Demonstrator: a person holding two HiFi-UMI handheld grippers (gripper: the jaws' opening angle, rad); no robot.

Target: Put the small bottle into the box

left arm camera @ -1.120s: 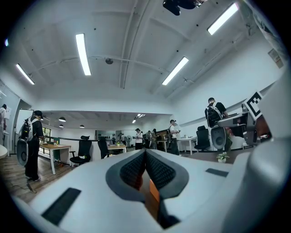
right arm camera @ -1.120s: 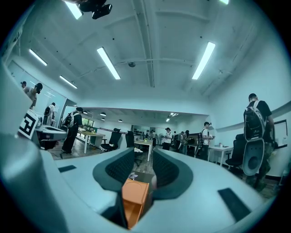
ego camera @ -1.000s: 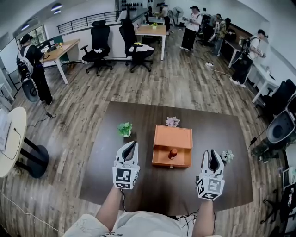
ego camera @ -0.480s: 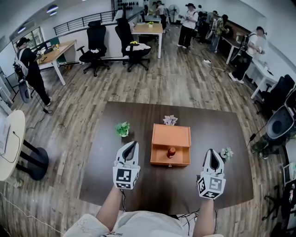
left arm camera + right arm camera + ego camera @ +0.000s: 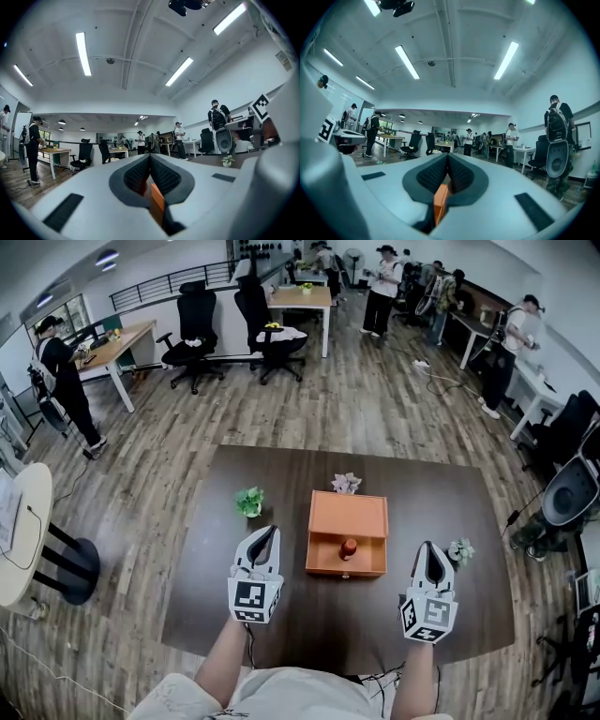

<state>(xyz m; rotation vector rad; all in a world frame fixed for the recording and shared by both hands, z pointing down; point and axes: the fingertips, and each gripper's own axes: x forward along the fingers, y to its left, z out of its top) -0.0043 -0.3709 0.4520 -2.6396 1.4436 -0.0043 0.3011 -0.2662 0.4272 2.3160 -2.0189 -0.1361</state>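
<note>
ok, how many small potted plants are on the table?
3. The green plant stands left of the orange box, the pinkish plant just behind it, and the pale plant to its right. None looks hidden.

A dark brown table [image 5: 234,474] stands on a wood-plank floor [image 5: 375,399]. On the table, a green plant [image 5: 250,502] sits left of centre. A pinkish plant [image 5: 346,483] sits toward the far edge, and a third plant [image 5: 459,551] near the right side. Beyond the table, two black office chairs [image 5: 195,329] stand near a wooden desk [image 5: 304,298]. Another desk [image 5: 117,341] is at far left, with a person in black [image 5: 64,381] next to it. More people [image 5: 384,287] stand at far right. A round white table [image 5: 23,521] is at near left. Long ceiling lights [image 5: 83,53] glow overhead.
</note>
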